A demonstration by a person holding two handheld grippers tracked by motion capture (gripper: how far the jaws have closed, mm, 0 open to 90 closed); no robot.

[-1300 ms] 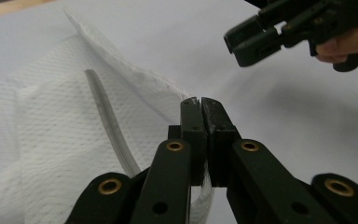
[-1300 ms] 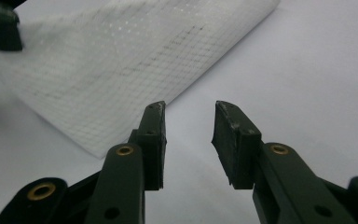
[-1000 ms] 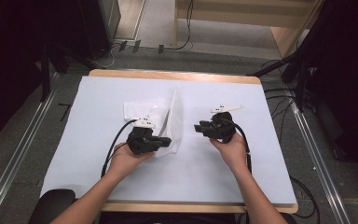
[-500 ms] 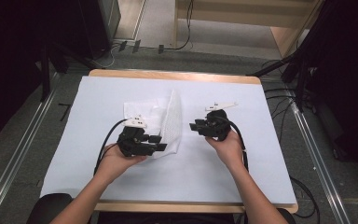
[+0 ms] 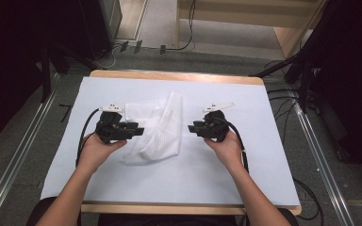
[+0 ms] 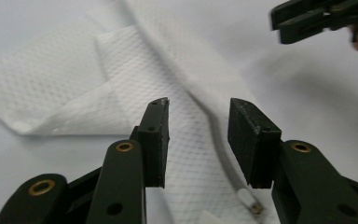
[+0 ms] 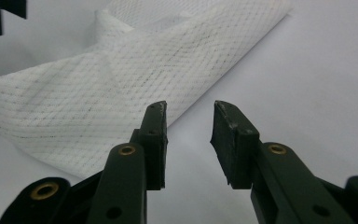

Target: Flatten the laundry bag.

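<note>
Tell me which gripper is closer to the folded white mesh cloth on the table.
Left. The left gripper, jaws just opened with nothing pressed between them, sits at the folded white mesh cloth, its tips over the left edge. The right gripper is open and stays apart to the cloth's right.

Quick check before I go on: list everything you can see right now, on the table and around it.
Mesh cloth: one, white, partly folded, table centre between both hand-held grippers.
Table cover: one, pale sheet, over the tabletop.
Table: one, light wood edge showing.
Floor rails: two, grey metal, either side of the table.
Wooden furniture: one, light wood, beyond the table.
Left hand-held gripper: one, black, left of cloth, jaws just opened, nothing between them.
Right hand-held gripper: one, black, right of cloth, open, empty.
Hands: two, on the grippers.
</note>
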